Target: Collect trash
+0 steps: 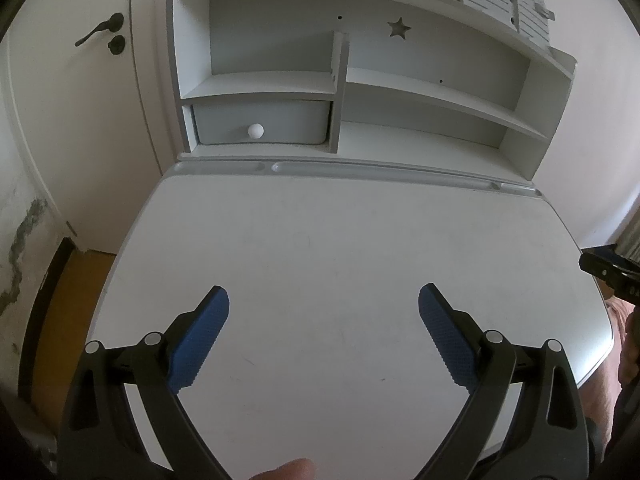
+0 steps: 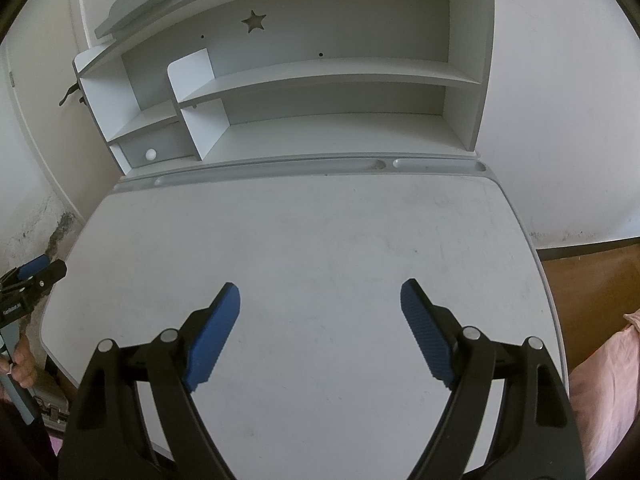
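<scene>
White laminate covers the desk, and both tools hang above it with nothing between their blue pads. Seen from the left wrist, the left gripper fills the lower half of the frame, its two black arms spread wide and its ribbed blue pads well apart over bare desktop. At the right edge of that frame, about mid-height, part of the other tool pokes in. From the right wrist, the right gripper sits the same way in the lower half of the frame, jaws spread wide, pinching nothing, and at the left edge a hand grips the handle of the left tool. Along the far edge of the desk runs a grey grooved tray, and behind it, in the upper part of both frames, stands a pale shelf unit with a star-shaped cutout in its back panel and a small drawer with a round white knob. In the upper left of the left-wrist frame is a door with a dark handle. Trash I cannot find in either view. Pink cloth shows at the lower right of the right-wrist frame.
</scene>
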`<state>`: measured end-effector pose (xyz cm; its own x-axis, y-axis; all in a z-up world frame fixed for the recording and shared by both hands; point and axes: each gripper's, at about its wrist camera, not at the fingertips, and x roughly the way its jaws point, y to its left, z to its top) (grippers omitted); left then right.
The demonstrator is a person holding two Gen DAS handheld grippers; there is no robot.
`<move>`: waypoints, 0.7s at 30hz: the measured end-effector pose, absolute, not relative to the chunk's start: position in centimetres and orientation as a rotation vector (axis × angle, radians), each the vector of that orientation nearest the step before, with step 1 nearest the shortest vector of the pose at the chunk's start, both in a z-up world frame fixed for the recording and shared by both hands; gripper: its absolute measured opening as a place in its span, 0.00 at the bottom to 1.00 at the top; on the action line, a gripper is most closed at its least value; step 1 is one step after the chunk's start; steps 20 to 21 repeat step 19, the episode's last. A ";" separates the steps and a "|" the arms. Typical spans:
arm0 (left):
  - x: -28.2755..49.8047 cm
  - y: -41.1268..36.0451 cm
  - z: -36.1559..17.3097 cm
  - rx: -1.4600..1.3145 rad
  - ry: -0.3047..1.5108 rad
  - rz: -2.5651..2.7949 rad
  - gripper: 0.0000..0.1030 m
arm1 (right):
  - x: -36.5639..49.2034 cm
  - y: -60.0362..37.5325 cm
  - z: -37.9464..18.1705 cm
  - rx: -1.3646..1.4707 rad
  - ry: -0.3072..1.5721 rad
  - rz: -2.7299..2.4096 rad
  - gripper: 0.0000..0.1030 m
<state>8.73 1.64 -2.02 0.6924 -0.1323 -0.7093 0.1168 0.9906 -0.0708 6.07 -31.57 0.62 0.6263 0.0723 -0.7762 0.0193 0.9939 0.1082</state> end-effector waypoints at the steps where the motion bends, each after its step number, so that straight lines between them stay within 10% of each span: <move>1: 8.8 1.7 -2.0 -0.023 0.794 -0.141 0.90 | 6.1 -31.6 0.6 0.109 0.893 0.031 0.77; 21: 9.8 1.3 -2.4 0.007 0.804 -0.152 0.90 | 6.8 -31.7 -0.1 0.123 0.907 0.013 0.78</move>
